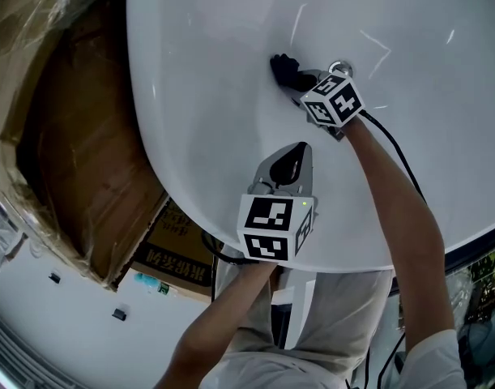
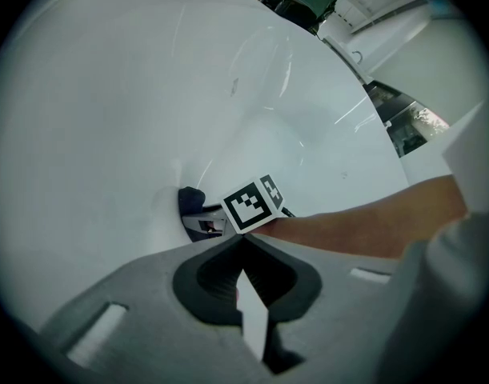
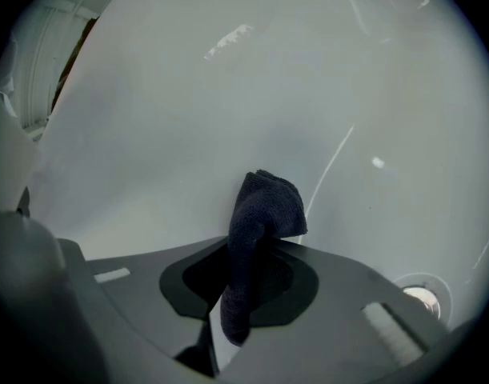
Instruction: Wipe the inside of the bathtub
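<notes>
Head view has the right claw (image 1: 298,83) deep in the tub (image 1: 206,96), clamped on a dark cloth (image 1: 283,66) whose free end seems to touch the white wall just beside the drain (image 1: 341,69); the right gripper view confirms the jaws pinched on the cloth's folded tail. The left claw (image 1: 299,151) hovers over the near slope, jaws together on nothing, taking no part. I judge wiping to be under way near the drain. The glossy enamel shows no dirt, suds or streaks, so which parts are done cannot be read; the long walls and far end may yet need passes
</notes>
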